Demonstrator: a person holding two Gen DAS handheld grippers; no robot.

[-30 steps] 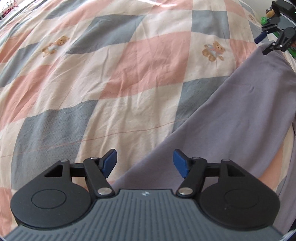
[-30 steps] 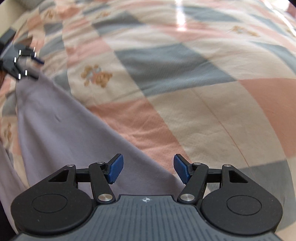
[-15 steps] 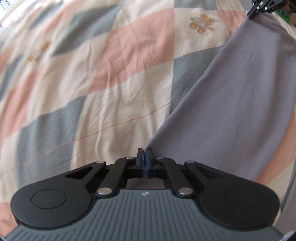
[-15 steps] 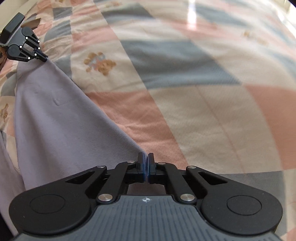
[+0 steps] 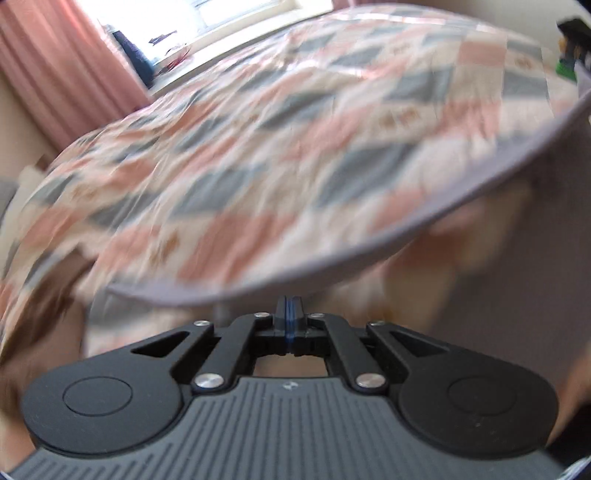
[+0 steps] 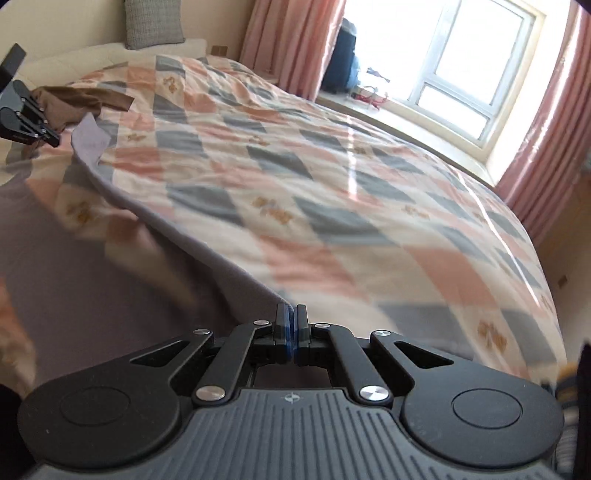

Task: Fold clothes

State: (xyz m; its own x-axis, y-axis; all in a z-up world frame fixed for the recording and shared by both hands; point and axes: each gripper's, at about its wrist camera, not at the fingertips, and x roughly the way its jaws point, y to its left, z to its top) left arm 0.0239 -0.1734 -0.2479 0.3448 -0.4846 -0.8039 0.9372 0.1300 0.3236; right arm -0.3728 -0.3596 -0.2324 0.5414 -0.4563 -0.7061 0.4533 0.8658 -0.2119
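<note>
While both tools pinch the lavender garment's edge, the left tool (image 5: 290, 312) and the right tool (image 6: 291, 326) have their pads pressed together on the cloth. The lavender garment (image 6: 92, 288) hangs raised between them above the patchwork bed (image 6: 332, 192). Only the right view shows, farther off, a brown garment (image 6: 79, 99) near a grey pillow (image 6: 153, 22), and the bright window (image 6: 469, 62).

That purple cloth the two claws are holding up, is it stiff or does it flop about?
Probably floppy: the purple cloth sags in a curve between the right gripper and left gripper, both shut on its edge. It looks thin and light, since a free corner stands up and the checked quilt shows faintly through it.
</note>
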